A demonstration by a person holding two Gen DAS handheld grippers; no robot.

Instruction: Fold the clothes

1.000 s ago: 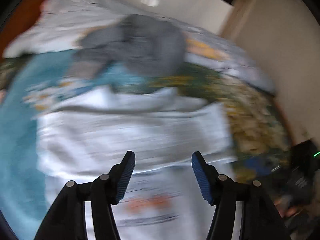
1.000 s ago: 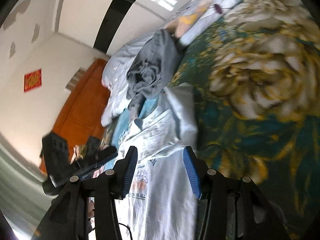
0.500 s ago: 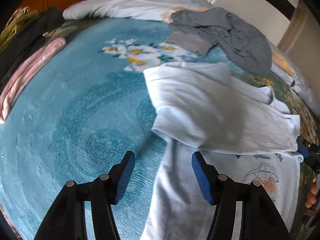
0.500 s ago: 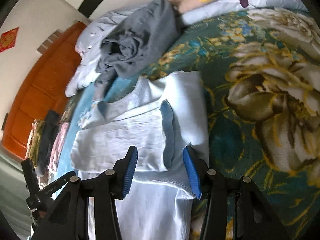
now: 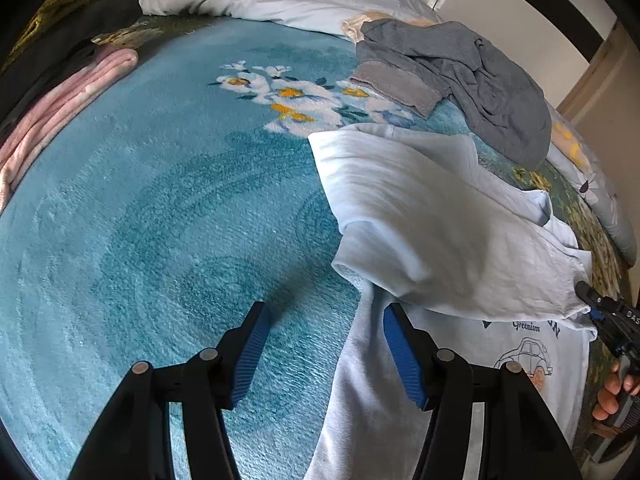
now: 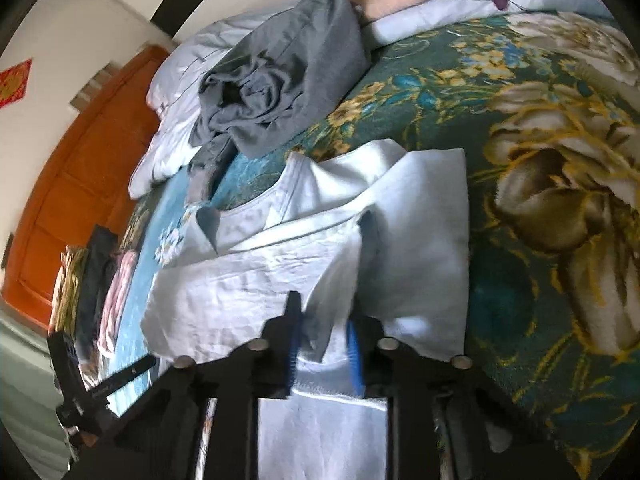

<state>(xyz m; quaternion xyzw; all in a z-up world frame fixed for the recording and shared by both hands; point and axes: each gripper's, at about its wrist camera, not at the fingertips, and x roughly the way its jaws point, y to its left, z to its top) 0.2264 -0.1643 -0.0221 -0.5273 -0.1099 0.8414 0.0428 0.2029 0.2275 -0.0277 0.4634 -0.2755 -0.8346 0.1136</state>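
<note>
Two wrist views of a bed during garment folding. A pale blue T-shirt lies on the blue floral blanket, its upper part already doubled down over the printed front, so that the car motif shows just below the folded edge. A crumpled grey garment lies beyond it near the pillows, apart from the shirt, and a pink garment sits at the far left edge of the bed.

The right claw is clenched on the shirt: in the right wrist view its blue pads pinch a ridge of pale fabric at the right-hand corner of the fold, and the left wrist view shows the same claw at the far right of the shirt, biting the cloth edge. The left claw is released; its jaws stand apart with nothing between them, hovering over the boundary where the shirt's left edge meets the blanket, one pad above bare blanket and the other above cloth.

Step in hand, as judged: taking hold of both ends of the folded edge in preparation for a further fold. One end is secured; the other is not. The next move appears to call for the left claw to descend onto the left corner of the fold, gather both layers and close, matching the right claw's position so the edge lifts evenly and the layers do not slide apart.
</note>
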